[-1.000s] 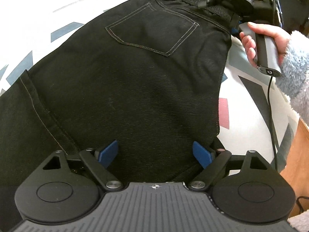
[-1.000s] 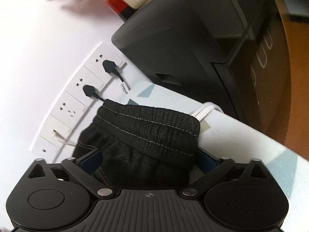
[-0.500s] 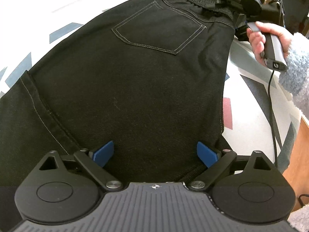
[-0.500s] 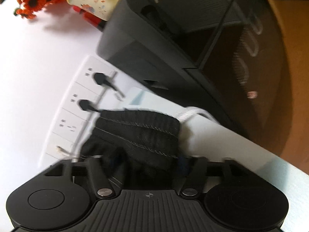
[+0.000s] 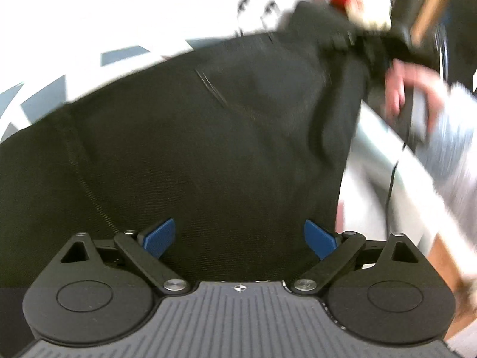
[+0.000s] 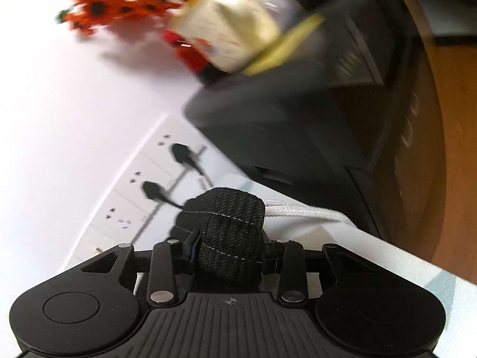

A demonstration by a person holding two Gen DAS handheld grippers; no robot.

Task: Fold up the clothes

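Black denim trousers [image 5: 208, 155], one pair, spread back-side up across a white table top [image 5: 44, 95] printed with grey-blue shapes; they fill most of the left wrist view.

Nearest: left gripper [image 5: 240, 238], jaws wide apart, blue pads [image 5: 159, 237] hovering over the cloth low on the seat, nothing pinched between them.

Middle: back patch pocket [image 5: 262, 89] with pale contrast stitching, lying flat. A side seam [image 5: 89, 185] runs down the left of the panel.

Farther: waistband end, bunched and lifted at the far right corner. The person's hand [image 5: 408, 89], in a fluffy pale sleeve, carries the right gripper [image 6: 229, 250]. Its jaws have just been closing and now clamp a thick roll of waistband [image 6: 229, 226]. A white braided drawcord [image 6: 307, 210] trails out beside the roll.

Beyond: wall sockets [image 6: 155, 185] with two black plugs, a dark appliance [image 6: 298, 125], orange flowers [image 6: 113, 3], all blurred.

Handling, as judged: cloth is soft and limp yet fairly heavy and thick; it should drape and drag rather than slide, and hold a crease poorly until pressed. Not fragile, not slippery. Best holds are likely doubled, stitched parts: waistband, seams, hems. A single flat layer offers little to pinch. The free gripper probably needs an edge or the waistband's other corner; the cord may snag.
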